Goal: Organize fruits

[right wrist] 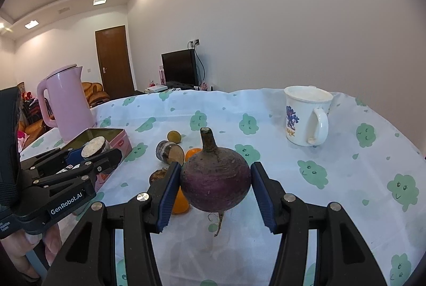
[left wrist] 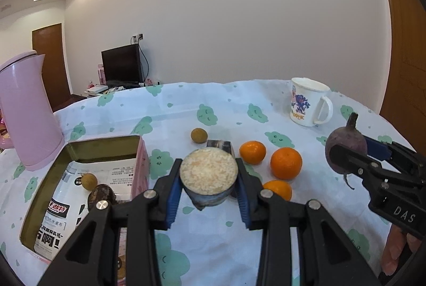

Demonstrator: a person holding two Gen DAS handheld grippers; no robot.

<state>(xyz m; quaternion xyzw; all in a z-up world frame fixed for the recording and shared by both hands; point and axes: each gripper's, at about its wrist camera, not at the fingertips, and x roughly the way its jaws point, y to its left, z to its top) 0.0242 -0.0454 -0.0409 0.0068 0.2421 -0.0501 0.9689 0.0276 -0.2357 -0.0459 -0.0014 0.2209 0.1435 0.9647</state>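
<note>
purple beet (right wrist: 216, 180), round, stem stub up, thin root hanging: clamped between the blue pads of the right claw (right wrist: 215, 188), lifted above the counter (right wrist: 332, 152). pale-faced cut cane piece (left wrist: 209, 175), dark rind: gripped in the left claw (left wrist: 209, 188), held just right of the pink tin (left wrist: 139, 152). tin holds one longan (left wrist: 88, 181) and a dark round fruit (left wrist: 102, 195). three oranges (left wrist: 286, 162), a second longan (left wrist: 199, 135) and another cane piece (right wrist: 170, 151) lie on the cloth beyond the left claw.
</note>
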